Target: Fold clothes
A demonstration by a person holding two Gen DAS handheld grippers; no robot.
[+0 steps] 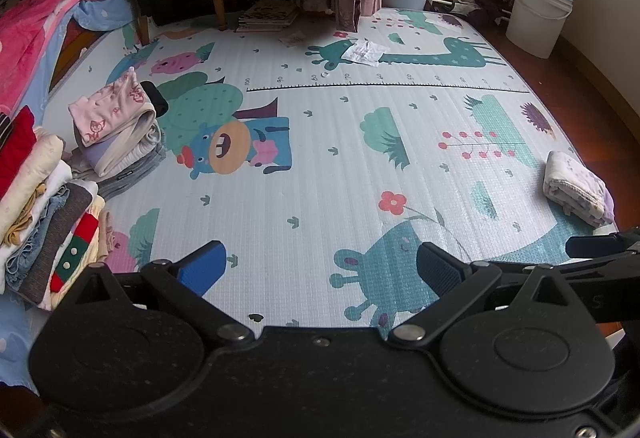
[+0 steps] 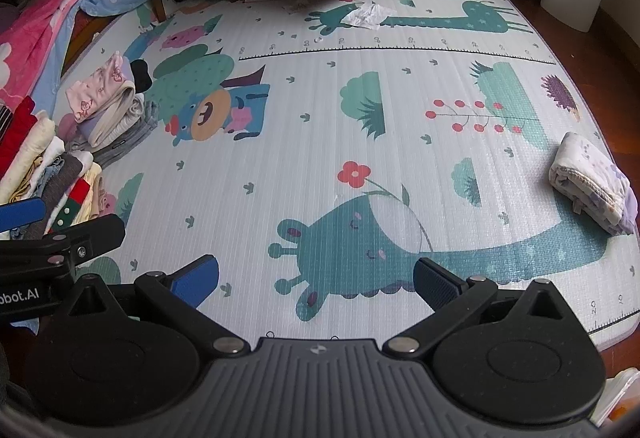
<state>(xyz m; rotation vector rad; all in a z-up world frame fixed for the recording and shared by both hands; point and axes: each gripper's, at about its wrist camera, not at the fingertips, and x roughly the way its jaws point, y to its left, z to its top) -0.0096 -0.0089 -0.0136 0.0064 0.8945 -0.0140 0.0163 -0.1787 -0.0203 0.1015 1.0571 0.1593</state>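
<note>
lying on the play mat (image 2: 320,109) at its right edge is a folded cloth (image 2: 594,181), white with little purple flowers. it is folded into a thick, soft bundle, with a purple layer peeking out at one end. in the left camera the same folded cloth (image 1: 576,186) sits far to the right, near the mat's edge.

the left gripper (image 1: 320,270) hangs over the near part of the mat. its two blue fingers (image 1: 202,270) are spread wide apart and hold nothing. the right gripper (image 2: 316,280) is just beside it, over the green giraffe picture. its fingers (image 2: 438,286) are wide apart too, with nothing between them.

on the left side of the mat is a small pile of folded clothes (image 1: 116,133) with a pink one on top. nearer, at the left edge, a bigger stack of clothes (image 1: 44,213) leans over, with red, cream, grey and blue pieces. a white bucket (image 1: 538,13) stands far off on the right, on the floor.
</note>
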